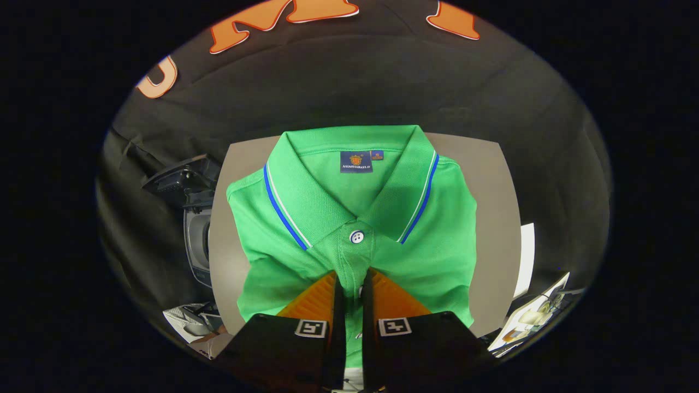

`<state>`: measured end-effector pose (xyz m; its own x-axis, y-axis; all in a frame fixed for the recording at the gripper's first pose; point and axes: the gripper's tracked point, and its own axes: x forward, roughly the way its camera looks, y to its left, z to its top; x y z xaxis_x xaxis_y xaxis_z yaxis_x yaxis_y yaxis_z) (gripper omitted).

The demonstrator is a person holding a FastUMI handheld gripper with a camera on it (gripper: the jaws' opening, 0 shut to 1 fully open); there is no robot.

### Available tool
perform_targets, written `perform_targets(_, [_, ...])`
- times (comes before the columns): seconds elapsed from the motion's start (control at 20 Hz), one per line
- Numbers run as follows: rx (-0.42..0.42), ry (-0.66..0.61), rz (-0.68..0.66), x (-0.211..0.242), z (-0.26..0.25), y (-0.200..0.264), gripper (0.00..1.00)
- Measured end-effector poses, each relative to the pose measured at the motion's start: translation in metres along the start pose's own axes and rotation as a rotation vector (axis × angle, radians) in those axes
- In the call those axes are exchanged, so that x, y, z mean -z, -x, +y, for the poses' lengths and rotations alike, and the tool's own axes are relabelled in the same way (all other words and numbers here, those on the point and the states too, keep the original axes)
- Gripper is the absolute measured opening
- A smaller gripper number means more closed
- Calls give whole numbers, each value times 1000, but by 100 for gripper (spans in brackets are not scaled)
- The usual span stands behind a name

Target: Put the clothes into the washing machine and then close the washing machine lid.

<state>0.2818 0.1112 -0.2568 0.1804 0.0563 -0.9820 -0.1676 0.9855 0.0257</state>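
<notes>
A folded green polo shirt (355, 218) with a blue-and-white-edged collar and a white button lies on a grey tabletop (491, 218). Its collar points away from me. My gripper (352, 275) is down on the shirt's front, just below the button. The two fingers stand close together with a narrow strip of the button placket pinched between them. The shirt's lower part is hidden under the fingers.
A dark and grey device (194, 218) stands off the table's left edge. Below it lies a pale bag (191, 322). A white sheet (527, 256) and printed papers (538, 316) lie off the right edge. The black booth wall hangs behind the table.
</notes>
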Motion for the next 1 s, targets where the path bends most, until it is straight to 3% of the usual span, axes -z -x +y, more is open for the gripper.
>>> perform_targets(0.05, [3, -8, -29, -1, 0, 0, 21])
perform_targets(0.15, [11, 7, -85, -1, -1, 0, 9])
perform_targets(0.2, [12, 3, -127, -2, -1, -1, 9])
perform_targets(0.5, [-93, -146, -676, -22, 1, 3, 9])
perform_targets(0.7, [-75, -251, -943, -34, -2, 16, 8])
perform_targets(1.0, [-55, -178, -1124, -25, 6, 69, 8])
